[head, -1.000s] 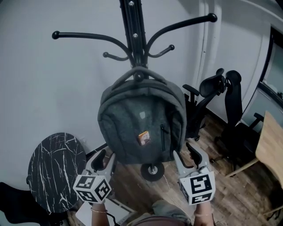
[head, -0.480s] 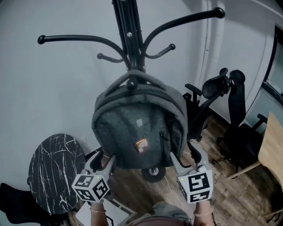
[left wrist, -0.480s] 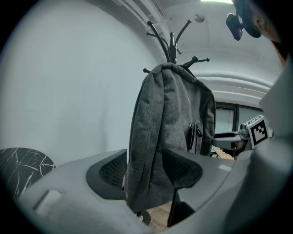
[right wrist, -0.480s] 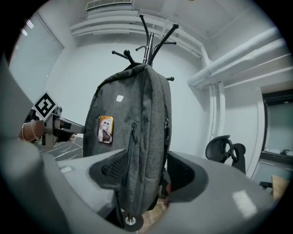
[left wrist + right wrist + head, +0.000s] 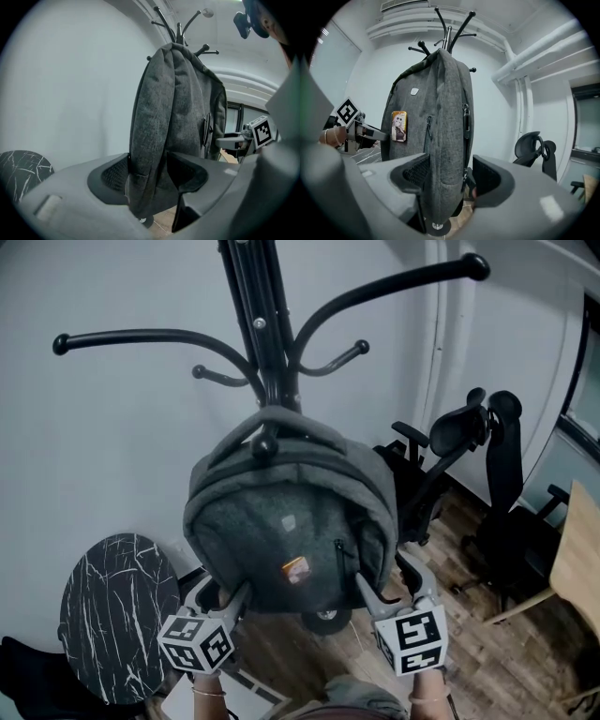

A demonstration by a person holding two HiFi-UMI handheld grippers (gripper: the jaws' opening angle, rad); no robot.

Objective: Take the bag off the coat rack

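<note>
Bag (image 5: 281, 535) sides between both just-opened jaws

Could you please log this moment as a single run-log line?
bag: hangs on coat rack | left gripper: jaws just been opening, bag edge between, ungripped | right gripper: same

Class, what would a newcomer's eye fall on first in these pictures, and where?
A grey backpack hangs by its top loop from the black coat rack, centre frame. At its lower corners the left gripper and right gripper each straddle a side edge. Their jaws have just been opening and the pads are not pressing.
</note>
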